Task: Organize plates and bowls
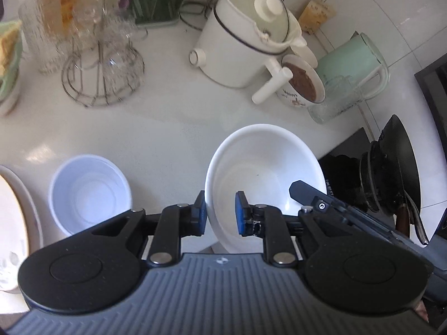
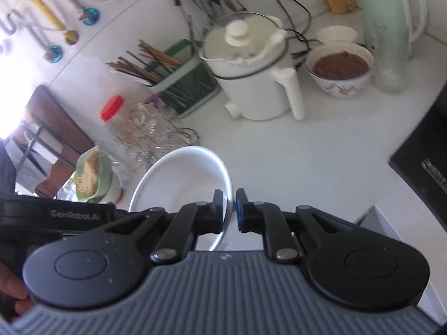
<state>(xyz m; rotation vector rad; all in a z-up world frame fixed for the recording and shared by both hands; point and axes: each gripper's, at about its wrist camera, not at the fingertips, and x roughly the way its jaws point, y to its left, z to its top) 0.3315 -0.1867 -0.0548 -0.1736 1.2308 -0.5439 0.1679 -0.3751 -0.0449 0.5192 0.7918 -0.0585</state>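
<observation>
"GenRobot.AI" stands on the left tongs' black housing

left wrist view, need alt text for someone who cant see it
The left tongs grip the near rim of a large white bowl over a white counter, with the right tongs on its far side. A smaller white bowl sits to the left; a white pot stands behind.

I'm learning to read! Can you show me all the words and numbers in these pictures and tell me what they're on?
"GenRobot.AI": on the black body of the left tool, seen in the right wrist view.
Tan card against the wall: dark marks, too blurred to read.
Small white mark on the grey ribbed housing: a logo, not letters.
Nothing else is readable.
</observation>
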